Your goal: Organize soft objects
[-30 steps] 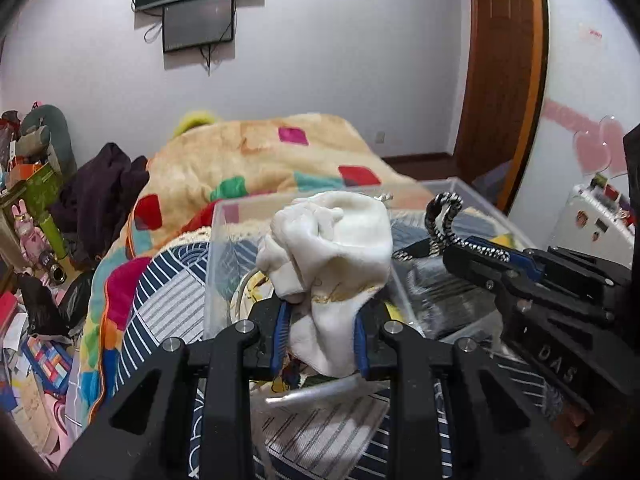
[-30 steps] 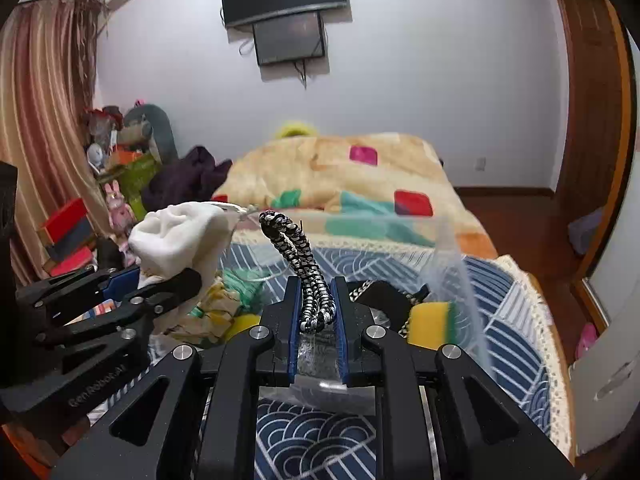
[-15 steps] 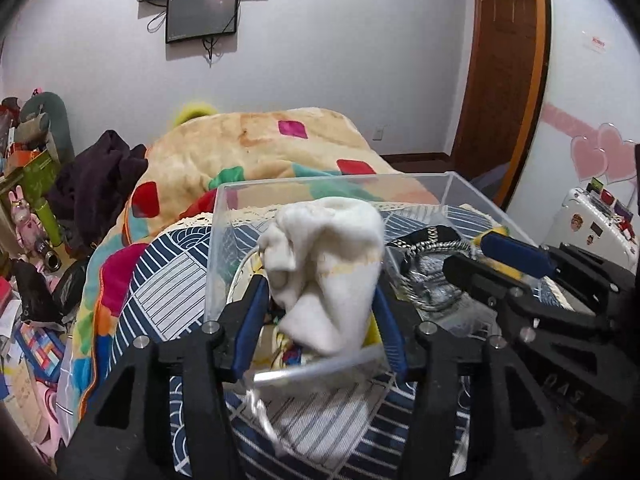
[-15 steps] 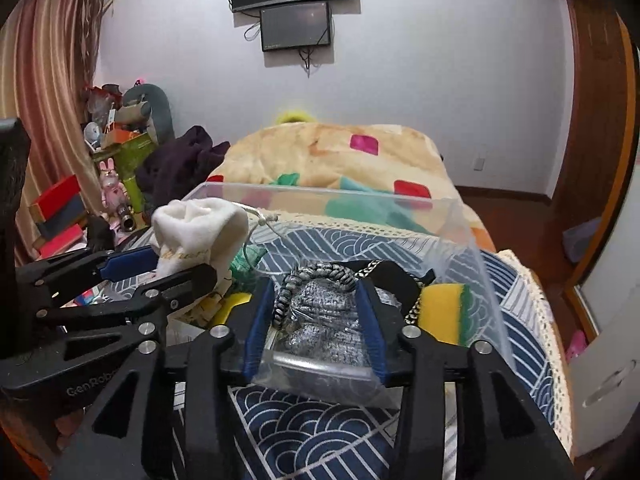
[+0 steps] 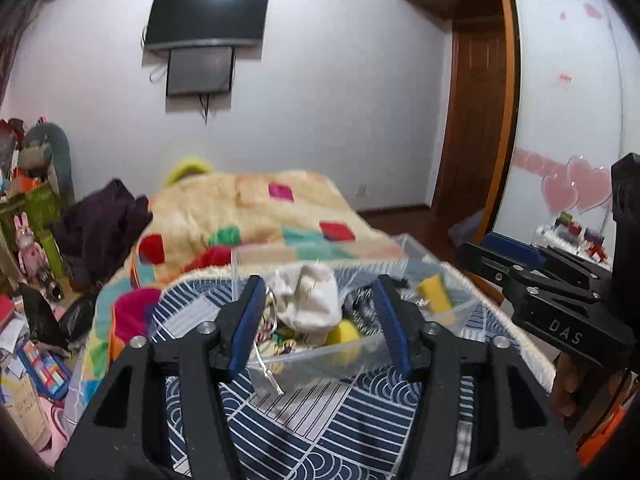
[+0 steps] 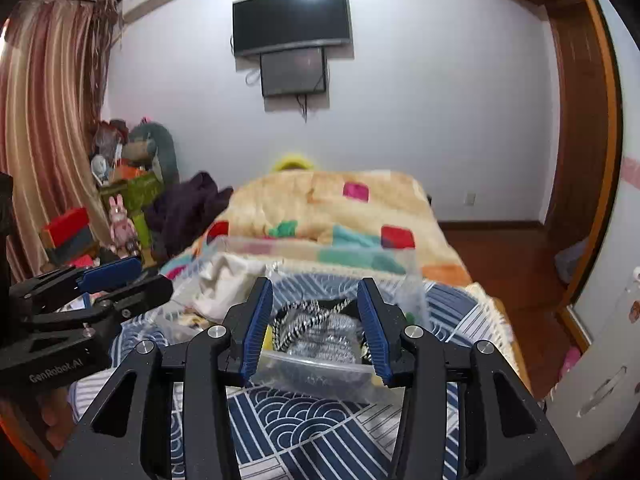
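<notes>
A clear plastic bin [image 5: 404, 250] stands on the blue patterned cloth [image 5: 320, 428]; it also shows in the right wrist view [image 6: 316, 372]. A white cloth bundle [image 5: 312, 296] lies in its left part, also seen from the right wrist [image 6: 224, 280]. A black-and-white braided cord [image 6: 308, 318] lies on dark items in the right part. Yellow sponges [image 5: 434, 292] lie in the bin too. My left gripper [image 5: 318, 322] is open and empty, above the bin's near edge. My right gripper [image 6: 316, 320] is open and empty, above the cord.
A bed with a patchwork blanket [image 5: 256, 216] lies behind the bin. Toys and boxes [image 6: 120, 208] crowd the floor at the left. A white drawer unit [image 6: 600, 384] stands at the right, a wooden door [image 5: 472, 120] behind it.
Both grippers have opened and drawn back and up. The white bundle and the braided cord, held a second ago, now lie in the bin.
</notes>
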`<action>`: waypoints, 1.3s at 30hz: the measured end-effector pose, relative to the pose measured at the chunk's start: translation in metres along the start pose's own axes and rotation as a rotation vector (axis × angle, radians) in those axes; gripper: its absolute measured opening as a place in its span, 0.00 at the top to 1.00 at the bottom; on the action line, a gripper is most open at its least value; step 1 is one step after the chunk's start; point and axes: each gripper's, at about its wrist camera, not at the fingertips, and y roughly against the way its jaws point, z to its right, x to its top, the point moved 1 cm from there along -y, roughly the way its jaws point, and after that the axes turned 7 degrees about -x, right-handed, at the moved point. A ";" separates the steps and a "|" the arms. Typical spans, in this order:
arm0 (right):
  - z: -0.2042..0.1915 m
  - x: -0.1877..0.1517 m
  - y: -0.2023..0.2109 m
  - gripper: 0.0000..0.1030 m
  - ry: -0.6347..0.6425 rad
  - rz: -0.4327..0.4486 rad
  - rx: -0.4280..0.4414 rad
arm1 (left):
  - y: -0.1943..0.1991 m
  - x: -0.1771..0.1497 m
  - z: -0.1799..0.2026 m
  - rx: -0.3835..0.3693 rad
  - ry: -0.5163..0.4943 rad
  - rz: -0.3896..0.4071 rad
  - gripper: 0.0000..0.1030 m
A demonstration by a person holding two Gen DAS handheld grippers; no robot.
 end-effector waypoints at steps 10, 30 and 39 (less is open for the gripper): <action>-0.001 0.013 0.047 0.30 -0.011 0.153 -0.004 | 0.049 0.014 0.012 0.022 -0.032 0.142 0.15; -0.003 0.001 0.059 0.04 0.002 0.202 -0.030 | 0.063 0.006 0.022 0.041 -0.050 0.174 0.02; 0.002 0.000 0.061 0.03 -0.013 0.207 -0.025 | 0.063 0.005 0.024 0.043 -0.050 0.171 0.02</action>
